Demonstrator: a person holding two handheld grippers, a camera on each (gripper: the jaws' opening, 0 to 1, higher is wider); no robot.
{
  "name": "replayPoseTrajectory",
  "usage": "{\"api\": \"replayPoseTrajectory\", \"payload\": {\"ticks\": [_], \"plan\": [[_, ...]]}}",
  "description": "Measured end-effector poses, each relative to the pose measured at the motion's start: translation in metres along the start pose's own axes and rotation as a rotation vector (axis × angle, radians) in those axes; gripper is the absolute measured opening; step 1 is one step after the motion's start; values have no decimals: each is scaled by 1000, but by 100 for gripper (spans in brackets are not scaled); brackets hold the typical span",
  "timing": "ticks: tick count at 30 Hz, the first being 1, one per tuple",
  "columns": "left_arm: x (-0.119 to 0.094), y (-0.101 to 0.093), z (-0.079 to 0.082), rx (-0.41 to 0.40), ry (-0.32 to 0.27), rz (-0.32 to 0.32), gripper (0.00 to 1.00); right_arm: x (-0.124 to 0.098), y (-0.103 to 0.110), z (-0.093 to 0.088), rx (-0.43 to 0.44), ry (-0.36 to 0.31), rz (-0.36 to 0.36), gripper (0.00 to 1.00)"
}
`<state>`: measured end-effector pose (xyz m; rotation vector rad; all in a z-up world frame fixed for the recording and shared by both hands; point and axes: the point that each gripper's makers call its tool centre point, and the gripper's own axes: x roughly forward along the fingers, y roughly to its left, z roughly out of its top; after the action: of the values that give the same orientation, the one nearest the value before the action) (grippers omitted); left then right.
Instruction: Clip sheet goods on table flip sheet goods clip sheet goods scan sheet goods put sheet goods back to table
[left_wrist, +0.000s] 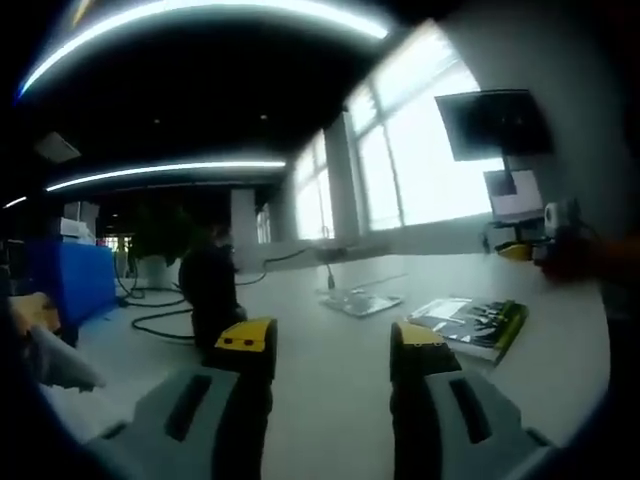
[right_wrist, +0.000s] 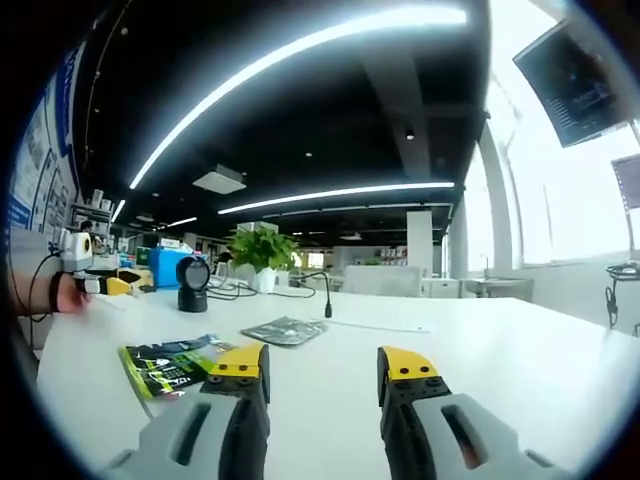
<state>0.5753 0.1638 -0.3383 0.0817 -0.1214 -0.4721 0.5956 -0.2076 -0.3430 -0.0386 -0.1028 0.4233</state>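
Green-black booklet (right_wrist: 172, 362) lies flat on white table (right_wrist: 480, 350) nr its left edge, just ahead-left of right gripper (right_wrist: 322, 378), untouched. Silvery packet (right_wrist: 284, 331) beyond it. Both grippers hover level over table, jaws apart, empty; left gripper (left_wrist: 333, 350) has booklet ahead-right.

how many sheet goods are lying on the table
2. A green-edged sheet pack lies just left of the right gripper; a grey sheet pack lies farther off, near the black scanner. Others may lie out of view.
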Motion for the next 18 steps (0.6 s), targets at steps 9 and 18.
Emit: {"api": "replayPoseTrajectory", "payload": {"ticks": [9,18], "plan": [[1,-6,-5,1,28,-12,40,0,1,0,-4,1,-2,38],[0,-13,-3,11,17,-40,37,-1,1,1,2,0,-3,38]]}}
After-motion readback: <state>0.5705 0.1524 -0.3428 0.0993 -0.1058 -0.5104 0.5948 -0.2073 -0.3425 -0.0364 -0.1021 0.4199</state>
